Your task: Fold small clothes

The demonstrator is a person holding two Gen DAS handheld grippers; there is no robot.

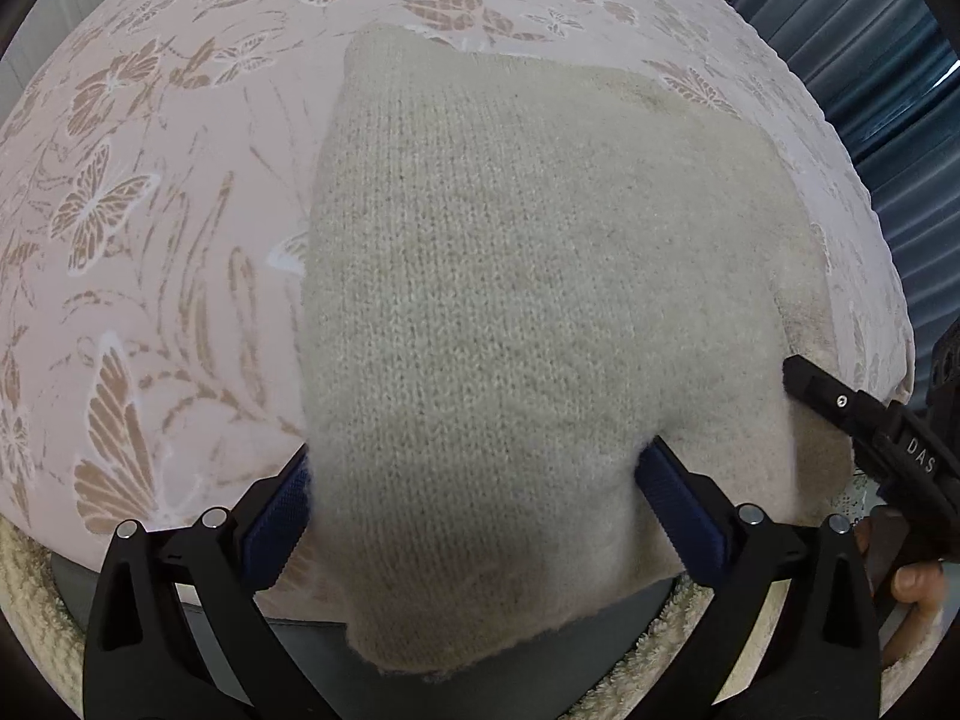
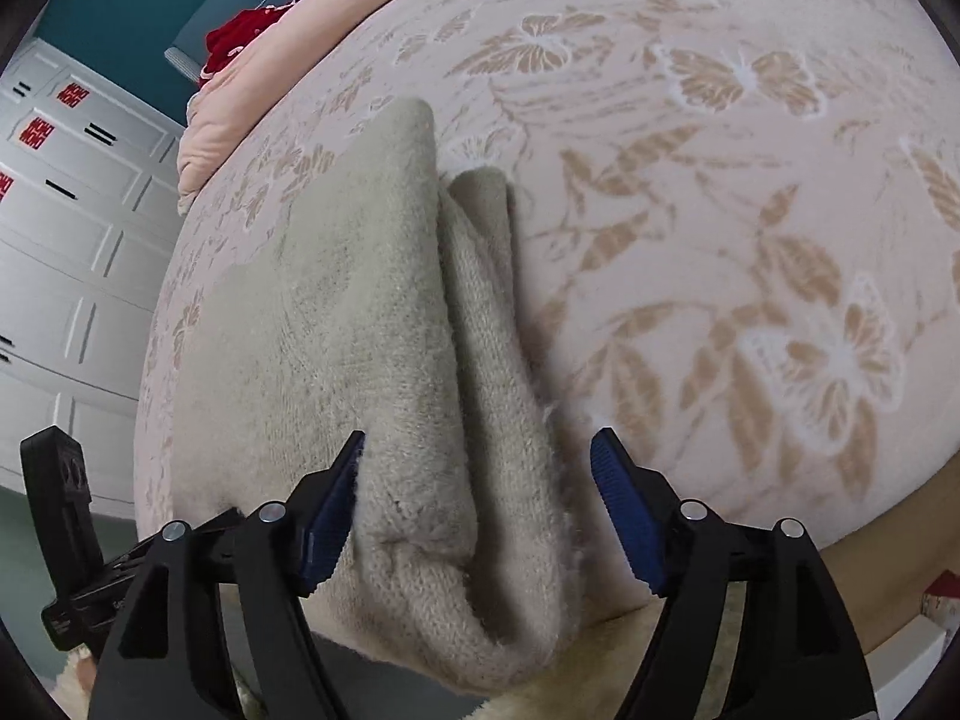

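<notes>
On the butterfly-patterned bed point(image 1: 150, 210), a beige knit garment point(image 1: 510, 300) is straddled by the left hand-held gripper point(image 1: 474, 480) and right hand-held gripper point(image 2: 477, 450), both spread wide, gripping nothing.

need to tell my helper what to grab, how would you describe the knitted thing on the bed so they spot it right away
Look at the bed with the pink bedspread printed with tan butterflies. At its near edge lies the knitted garment, folded over and partly hanging off the side. It is the only plain, fuzzy beige knit there, unlike the smooth patterned cover beneath it.
</notes>
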